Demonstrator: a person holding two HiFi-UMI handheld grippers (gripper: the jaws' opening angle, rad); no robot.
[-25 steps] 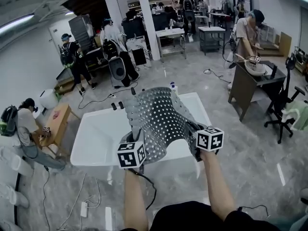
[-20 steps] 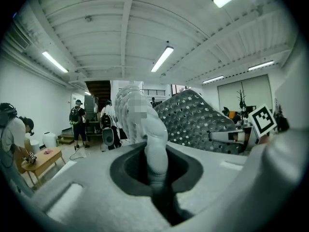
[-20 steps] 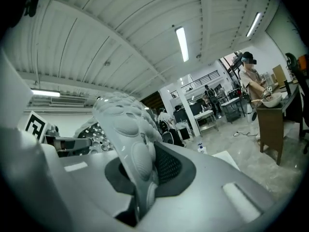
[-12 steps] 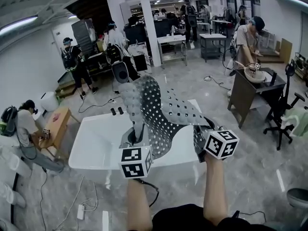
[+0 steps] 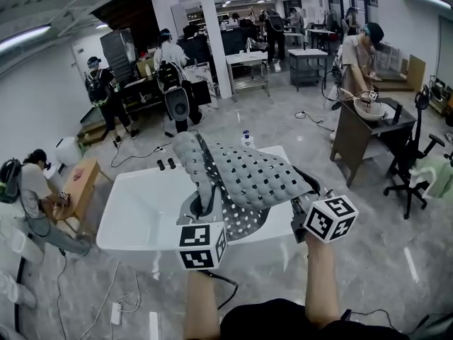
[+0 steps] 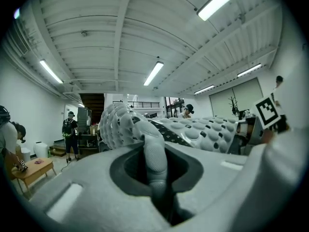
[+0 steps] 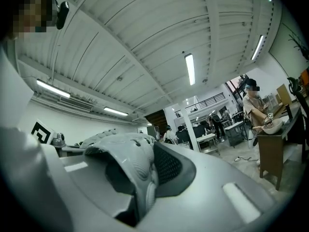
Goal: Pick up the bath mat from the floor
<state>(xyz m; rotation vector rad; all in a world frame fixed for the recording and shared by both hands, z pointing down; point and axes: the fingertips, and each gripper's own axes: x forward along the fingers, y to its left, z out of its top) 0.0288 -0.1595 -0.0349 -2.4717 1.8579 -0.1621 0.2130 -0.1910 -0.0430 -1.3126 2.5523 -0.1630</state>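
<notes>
Bath mat (image 5: 255,179), grey, bumpy (dotted with holes), folded over

The bath mat (image 5: 262,179) partly hides the tub (image 5: 141,204).

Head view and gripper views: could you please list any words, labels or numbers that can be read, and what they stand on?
None can be read.
The cubes on the left gripper and right gripper bear only black-and-white square markers, no letters.
The bath mat shows no print.
</notes>
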